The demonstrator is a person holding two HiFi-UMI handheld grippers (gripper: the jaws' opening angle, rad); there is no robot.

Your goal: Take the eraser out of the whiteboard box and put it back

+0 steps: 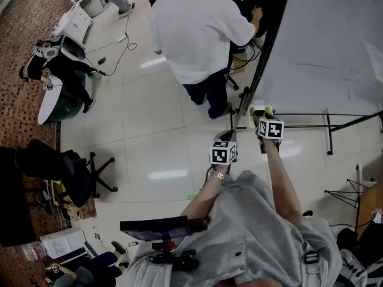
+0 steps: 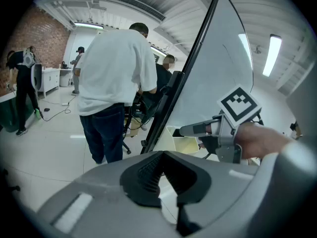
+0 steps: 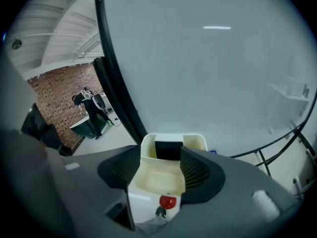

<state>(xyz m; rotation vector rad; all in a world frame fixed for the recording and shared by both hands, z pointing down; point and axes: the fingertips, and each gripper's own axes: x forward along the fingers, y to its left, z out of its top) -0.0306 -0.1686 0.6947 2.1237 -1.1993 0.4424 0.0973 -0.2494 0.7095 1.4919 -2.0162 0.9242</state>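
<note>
A cream whiteboard box (image 3: 163,177) hangs at the lower edge of the whiteboard (image 3: 208,68). A black eraser (image 3: 168,150) stands in its far end. My right gripper (image 3: 168,157) is open, one jaw on each side of the box, and the pads are not pressing on the eraser. A red-capped item (image 3: 168,201) lies in the box's near end. In the head view the right gripper (image 1: 261,122) reaches the box (image 1: 258,110). My left gripper (image 2: 161,157) is shut on nothing, held back to the left of the right gripper (image 2: 190,129), and points toward the box (image 2: 183,144).
A person in a white shirt (image 1: 194,28) stands just left of the whiteboard's edge (image 1: 263,58). The board's black stand legs (image 1: 329,130) run along the floor to the right. An office chair (image 1: 81,172) and cables lie to the left, a tripod (image 1: 353,193) at the right.
</note>
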